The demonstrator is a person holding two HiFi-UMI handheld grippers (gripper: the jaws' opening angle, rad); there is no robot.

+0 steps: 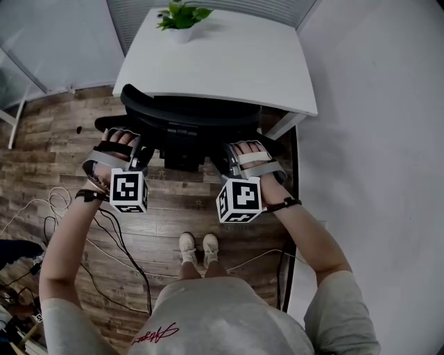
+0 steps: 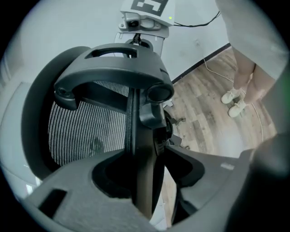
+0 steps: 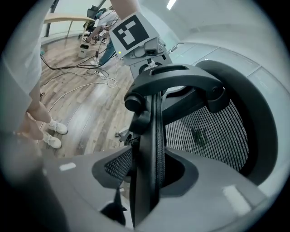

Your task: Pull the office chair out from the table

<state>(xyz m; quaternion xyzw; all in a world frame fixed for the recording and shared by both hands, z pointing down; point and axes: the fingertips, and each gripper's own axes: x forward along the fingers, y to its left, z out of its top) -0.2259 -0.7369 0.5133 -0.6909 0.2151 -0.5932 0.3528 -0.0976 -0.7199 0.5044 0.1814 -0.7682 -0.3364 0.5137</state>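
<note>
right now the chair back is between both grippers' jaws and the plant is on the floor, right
No: the head view shows the plant on the white table. The chair back does stand between the jaws of the left gripper and the right gripper.

1. The head view is bright and evenly lit, with soft glare on the white table (image 1: 229, 62).
2. Both gripper views bulge like a fisheye and are dark at the corners.
3. Their nearest foreground is blurred, while the mesh of the office chair (image 3: 208, 136) is sharp.
4. A ceiling lamp (image 3: 171, 4) glints at the top of the right gripper view.
</note>
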